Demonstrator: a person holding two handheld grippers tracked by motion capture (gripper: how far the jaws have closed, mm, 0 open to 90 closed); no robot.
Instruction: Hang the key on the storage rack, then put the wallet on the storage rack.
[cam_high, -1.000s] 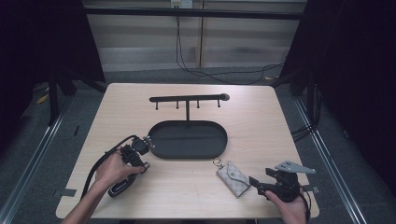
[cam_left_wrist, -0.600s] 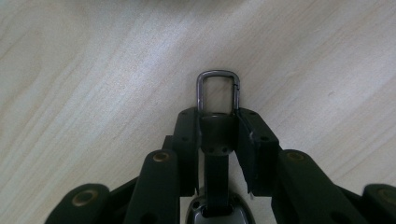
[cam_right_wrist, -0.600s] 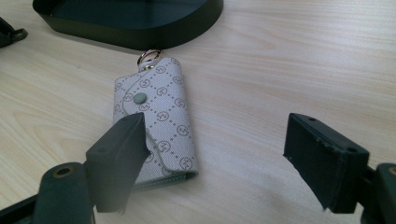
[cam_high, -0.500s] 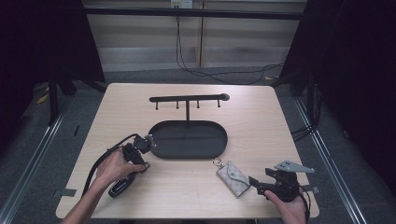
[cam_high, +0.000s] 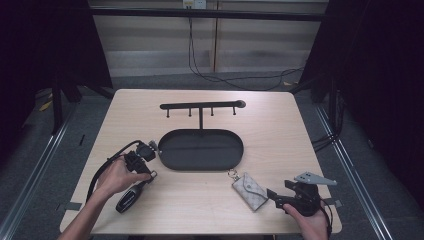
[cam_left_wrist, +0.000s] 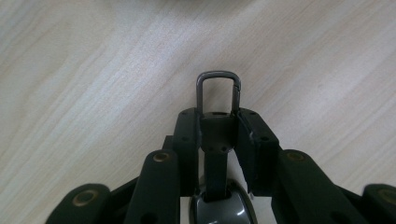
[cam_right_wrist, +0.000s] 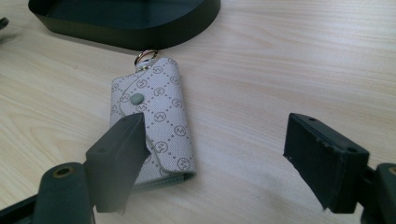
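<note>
Here, at the left of the pale wood-grain worktop (cam_high: 280, 125), the left claw (cam_left_wrist: 218, 122) pinches the dark strap of a glossy black key fob (cam_high: 129, 197), its long axis running from the near-left edge toward the tray (cam_high: 200, 149), its metal clasp (cam_left_wrist: 218, 91) leading. The oval tray is matt black. At the right, the right claw (cam_right_wrist: 217, 154) stands spread just behind a grey monogrammed pouch (cam_right_wrist: 154, 123), flat, ring (cam_right_wrist: 145, 58) toward the tray.
</note>
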